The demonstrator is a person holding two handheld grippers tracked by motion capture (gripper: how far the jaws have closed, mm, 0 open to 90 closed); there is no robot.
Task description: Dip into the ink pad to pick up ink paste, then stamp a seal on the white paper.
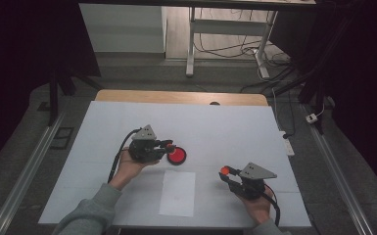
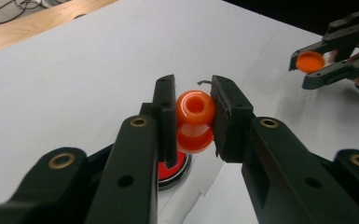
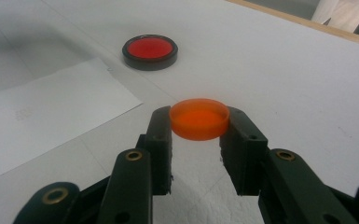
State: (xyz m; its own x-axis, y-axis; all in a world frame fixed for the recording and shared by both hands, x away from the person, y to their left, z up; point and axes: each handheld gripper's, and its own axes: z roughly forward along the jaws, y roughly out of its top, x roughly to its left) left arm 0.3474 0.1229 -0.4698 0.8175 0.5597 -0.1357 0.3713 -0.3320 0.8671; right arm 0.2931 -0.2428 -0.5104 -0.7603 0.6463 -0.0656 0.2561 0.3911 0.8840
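bottle and cap both up off the bench

the left gripper is holding a small glossy orange plastic bottle, open mouth showing, fingers clamped on its sides just above a round black dish with a red centre. the right gripper is pinching a flat orange plastic cap by its rim, hovering over the white-covered bench. so both pieces are lifted; bringing cap to bottle looks like what's left. they're sitting well apart, with a white paper sheet lying between the hands, nothing blocking the gap.
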